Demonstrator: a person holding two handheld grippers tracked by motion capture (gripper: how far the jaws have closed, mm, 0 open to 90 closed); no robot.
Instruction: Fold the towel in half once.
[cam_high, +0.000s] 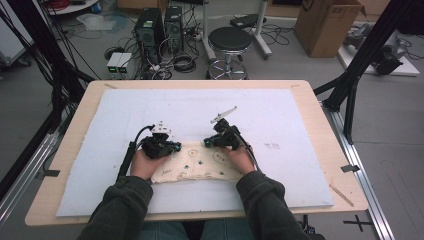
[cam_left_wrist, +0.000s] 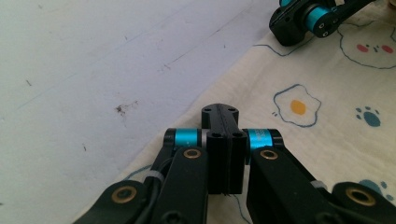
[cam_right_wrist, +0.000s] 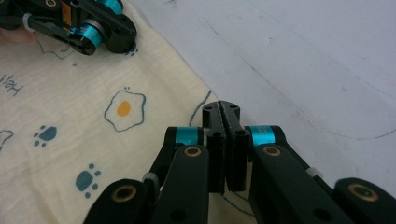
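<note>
A cream cloth (cam_high: 200, 162) printed with fried eggs and blue paw prints lies flat on the white foam sheet (cam_high: 300, 130) that covers the wooden table (cam_high: 75, 130), close to the sheet's near edge and about midway along it. Its long axis runs left to right, parallel to that near edge. Open room: the far half of the sheet and both side margins are bare; a small dark smudge (cam_high: 272, 146) marks the sheet to the right of the cloth. The left gripper (cam_high: 172, 147) sits over the cloth's far left corner, the right gripper (cam_high: 207, 142) over its far right part; the two point toward each other across the cloth's far edge, near but apart. In the left gripper view the jaws are pressed fully together, tips (cam_left_wrist: 219, 112) at the cloth's border where it meets the bare sheet; whether any fabric is pinched between them cannot be told. In the right gripper view the jaws are likewise closed with no gap, tips (cam_right_wrist: 221, 111) over the sheet just beside the cloth's edge, nothing visibly caught. A fried-egg print (cam_left_wrist: 297, 105) lies just beside the left gripper's tips. The person's hands (cam_high: 145, 162) rest on the near corners of the cloth.
</note>
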